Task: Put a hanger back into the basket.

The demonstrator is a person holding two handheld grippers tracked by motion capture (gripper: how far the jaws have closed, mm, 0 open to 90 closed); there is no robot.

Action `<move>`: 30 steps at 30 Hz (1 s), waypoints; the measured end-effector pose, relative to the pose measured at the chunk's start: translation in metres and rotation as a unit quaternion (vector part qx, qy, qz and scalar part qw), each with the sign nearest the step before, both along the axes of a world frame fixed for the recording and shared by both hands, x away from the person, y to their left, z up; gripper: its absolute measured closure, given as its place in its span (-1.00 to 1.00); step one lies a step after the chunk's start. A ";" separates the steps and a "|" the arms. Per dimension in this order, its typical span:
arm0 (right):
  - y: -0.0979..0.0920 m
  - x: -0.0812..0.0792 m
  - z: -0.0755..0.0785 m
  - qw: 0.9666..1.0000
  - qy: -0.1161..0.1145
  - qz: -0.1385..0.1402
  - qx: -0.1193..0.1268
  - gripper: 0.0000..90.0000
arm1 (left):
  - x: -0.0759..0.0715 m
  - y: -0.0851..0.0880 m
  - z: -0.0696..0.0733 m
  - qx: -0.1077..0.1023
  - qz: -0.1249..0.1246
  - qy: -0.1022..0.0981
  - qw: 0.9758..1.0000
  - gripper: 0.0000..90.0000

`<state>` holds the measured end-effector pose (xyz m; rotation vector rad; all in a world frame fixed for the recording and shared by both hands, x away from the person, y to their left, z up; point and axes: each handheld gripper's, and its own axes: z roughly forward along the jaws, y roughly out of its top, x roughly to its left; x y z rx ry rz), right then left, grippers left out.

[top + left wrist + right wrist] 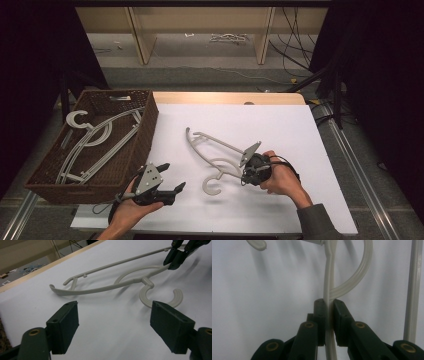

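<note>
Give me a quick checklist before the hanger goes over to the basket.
1. Right gripper shut on the hanger: ok, jaws clamp its arm.
2. Left gripper open and off the hanger: ok, nothing between its pads.
3. Hanger free of the table: cannot tell, its hook looks low.
4. Room in the basket: ok, but other hangers already lie inside.
5. Path to the basket: not ok, the left gripper sits between hanger and basket.

basket (145,131) corner cut off, floor clutter (227,37) unclear
</note>
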<state>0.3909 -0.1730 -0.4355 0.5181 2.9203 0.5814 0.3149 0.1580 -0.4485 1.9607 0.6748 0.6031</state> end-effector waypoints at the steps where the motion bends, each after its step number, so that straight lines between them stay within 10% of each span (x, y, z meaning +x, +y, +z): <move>1: 0.000 -0.002 0.001 1.000 0.003 0.005 -0.001 0.82 | 0.001 -0.003 0.000 0.005 -0.005 -0.002 1.000 -0.48; 16: 0.010 -0.016 0.010 0.999 0.016 0.046 0.008 0.83 | 0.025 -0.038 -0.015 0.058 -0.044 0.006 0.997 -0.49; 22: 0.012 -0.020 0.012 0.998 0.018 0.055 0.011 0.83 | 0.033 -0.049 -0.021 0.116 -0.073 -0.022 0.990 -0.44; 30: 0.015 -0.022 0.016 0.997 0.021 0.072 0.014 0.83 | 0.046 -0.053 -0.029 0.131 -0.104 -0.006 0.986 -0.31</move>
